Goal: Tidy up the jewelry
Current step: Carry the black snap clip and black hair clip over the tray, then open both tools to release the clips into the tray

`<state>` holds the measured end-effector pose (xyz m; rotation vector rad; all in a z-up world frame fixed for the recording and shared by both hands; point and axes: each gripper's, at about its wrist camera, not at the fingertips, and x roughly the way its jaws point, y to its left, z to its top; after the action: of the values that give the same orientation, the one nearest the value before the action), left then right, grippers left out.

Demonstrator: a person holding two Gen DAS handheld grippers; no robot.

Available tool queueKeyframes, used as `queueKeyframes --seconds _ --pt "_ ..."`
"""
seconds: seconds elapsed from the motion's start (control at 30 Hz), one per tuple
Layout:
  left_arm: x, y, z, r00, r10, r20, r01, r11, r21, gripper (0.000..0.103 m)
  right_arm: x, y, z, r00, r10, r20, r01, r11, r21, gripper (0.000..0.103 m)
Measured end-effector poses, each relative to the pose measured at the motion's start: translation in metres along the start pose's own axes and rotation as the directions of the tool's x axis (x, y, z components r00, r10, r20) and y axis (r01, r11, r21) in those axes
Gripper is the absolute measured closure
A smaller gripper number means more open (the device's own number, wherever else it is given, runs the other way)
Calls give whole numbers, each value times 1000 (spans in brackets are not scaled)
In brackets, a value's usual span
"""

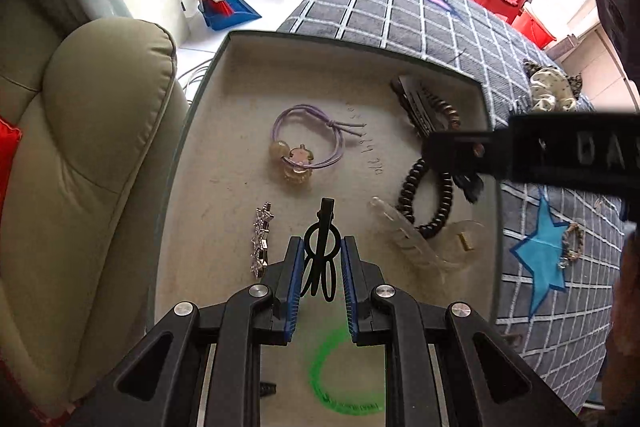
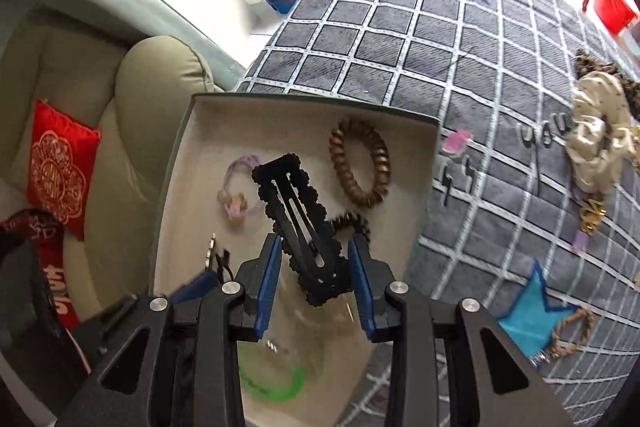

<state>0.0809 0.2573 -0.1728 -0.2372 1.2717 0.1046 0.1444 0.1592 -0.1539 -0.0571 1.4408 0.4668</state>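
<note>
A shallow beige box (image 1: 240,131) lies on a grey checked blanket (image 1: 440,27). My left gripper (image 1: 319,251) sits low in the box, its jaws around a thin black clip (image 1: 320,255); the pads look slightly apart from it. My right gripper (image 2: 314,255) holds a black scalloped snap clip (image 2: 300,215) between its pads above the box (image 2: 188,187). In the left wrist view the right gripper (image 1: 452,151) reaches in from the right. The box holds a purple hair tie with charms (image 1: 304,147), a silver star clip (image 1: 262,239), a dark spiral tie (image 1: 424,195), a clear claw clip (image 1: 420,243) and a green ring (image 1: 344,379).
A beige leather sofa arm (image 1: 92,147) borders the box on the left, with a red cushion (image 2: 60,167). On the blanket lie a cream scrunchie (image 2: 596,143) and a braided bracelet (image 2: 572,331) on a blue star patch. A brown spiral tie (image 2: 360,163) lies in the box.
</note>
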Motion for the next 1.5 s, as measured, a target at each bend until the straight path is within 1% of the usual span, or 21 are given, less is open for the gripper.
queueKeyframes --seconds 0.2,0.27,0.4,0.53,0.67,0.87,0.93,1.1,1.2,1.27,1.37,1.4,1.43,1.47,1.5 --pt "13 -2 0 1000 15 -15 -15 1000 15 82 24 -2 9 1000 6 -27 -6 1000 8 66" --pt "17 -4 1 1000 23 -16 -22 1000 21 82 25 0 12 1000 12 -14 -12 1000 -2 66" --pt "18 -8 1 999 36 -8 -35 999 39 82 27 2 16 999 25 -23 -25 1000 6 64" --pt "18 -10 1 999 41 -17 -40 998 39 82 28 0 18 998 44 -36 -43 999 20 64" --pt "16 -13 0 998 53 -19 -52 998 43 82 22 -3 17 998 59 -32 -58 998 32 64" --pt "6 -15 -2 997 78 -13 -78 996 41 82 1 -11 8 997 72 -10 -72 996 51 61" --pt "3 -16 -2 996 84 -16 -83 996 42 82 -5 -15 4 998 68 -2 -68 996 57 58" --pt "-6 -16 -6 995 98 -22 -97 994 42 82 -23 -22 -13 1000 14 21 -16 998 56 53" --pt "-11 -16 -10 995 97 -26 -96 995 37 82 -30 -24 -28 1000 -10 20 9 999 50 52" --pt "-17 -17 -12 995 93 -26 -91 995 45 82 -33 -24 -35 1000 -18 17 17 999 49 49" --pt "-25 -18 -16 994 105 -14 -104 992 65 81 -40 -27 -51 1000 -19 13 18 998 57 47" --pt "-28 -19 -18 993 114 -9 -113 991 72 69 -42 -28 -56 1000 -22 13 21 998 58 47" --pt "-31 -19 -21 993 118 -5 -118 990 73 52 -43 -27 -59 1000 -24 13 23 998 59 47" --pt "-35 -19 -23 991 130 6 -130 989 68 11 -45 -27 -63 1000 -27 13 26 998 59 46" --pt "-41 -21 -25 990 141 21 -142 988 64 0 -48 -28 -67 999 -32 13 31 998 60 46"
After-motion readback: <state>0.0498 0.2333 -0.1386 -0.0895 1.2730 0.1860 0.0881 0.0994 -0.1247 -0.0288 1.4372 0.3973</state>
